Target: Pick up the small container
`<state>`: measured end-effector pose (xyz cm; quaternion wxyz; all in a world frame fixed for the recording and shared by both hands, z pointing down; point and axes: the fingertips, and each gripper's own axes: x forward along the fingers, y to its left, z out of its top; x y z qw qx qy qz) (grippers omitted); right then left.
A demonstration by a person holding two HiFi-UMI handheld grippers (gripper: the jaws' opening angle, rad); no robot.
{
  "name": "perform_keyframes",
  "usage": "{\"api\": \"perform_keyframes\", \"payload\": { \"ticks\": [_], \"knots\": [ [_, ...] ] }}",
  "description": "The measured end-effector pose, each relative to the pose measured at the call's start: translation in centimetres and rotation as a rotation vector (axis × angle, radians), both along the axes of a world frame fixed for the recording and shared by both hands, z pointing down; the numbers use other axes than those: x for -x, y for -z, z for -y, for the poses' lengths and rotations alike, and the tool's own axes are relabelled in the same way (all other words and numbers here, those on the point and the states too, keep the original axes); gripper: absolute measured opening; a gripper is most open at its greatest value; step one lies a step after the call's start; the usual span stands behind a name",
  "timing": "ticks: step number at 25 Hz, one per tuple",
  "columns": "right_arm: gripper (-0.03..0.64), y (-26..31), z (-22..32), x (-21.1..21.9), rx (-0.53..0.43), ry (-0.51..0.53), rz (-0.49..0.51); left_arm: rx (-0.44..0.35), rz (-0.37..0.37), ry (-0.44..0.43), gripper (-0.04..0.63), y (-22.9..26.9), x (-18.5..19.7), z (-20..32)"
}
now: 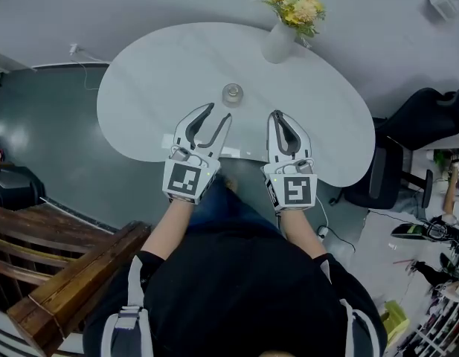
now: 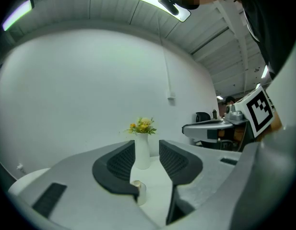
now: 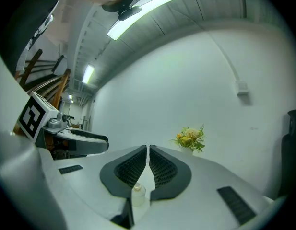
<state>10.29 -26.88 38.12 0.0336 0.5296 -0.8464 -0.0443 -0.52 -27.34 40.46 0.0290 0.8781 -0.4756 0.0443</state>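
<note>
I read the small container [image 1: 232, 94] standing upright near the middle of the table [image 1: 151, 103], at 1 o'clock from the left gripper [image 1: 218, 112], whose jaws stood partly apart and held nothing. The right gripper [image 1: 278, 115], jaws together and empty, had it at 10 o'clock, farther off. I judged the left gripper nearer for the approach

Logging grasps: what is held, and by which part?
Nothing is held; the small clear glass container stands untouched on the white table ahead of the left gripper.
</note>
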Motion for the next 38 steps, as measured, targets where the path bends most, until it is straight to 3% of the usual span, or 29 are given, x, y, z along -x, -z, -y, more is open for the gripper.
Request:
{"api": "perform_keyframes", "payload": {
  "ticks": [11, 14, 19, 38],
  "knots": [
    [0.055, -3.5, 1.9, -0.8, 0.039, 0.003, -0.010, 0.022, 0.038, -0.021, 0.231, -4.9, -0.8, 2.7],
    [0.058, -4.4, 2.3, -0.9, 0.054, -0.009, -0.013, 0.060, 0.045, -0.024, 0.244, -7.0, -0.9, 3.4],
    [0.058, -5.5, 2.7, -0.6, 0.066, -0.017, -0.028, 0.021, 0.084, -0.072, 0.259, -9.4, -1.1, 4.7],
    [0.058, -9.2, 4.8, 0.1, 0.116, -0.033, -0.049, 0.141, 0.151, -0.114, 0.290, -18.7, -1.2, 7.5]
  ]
}}
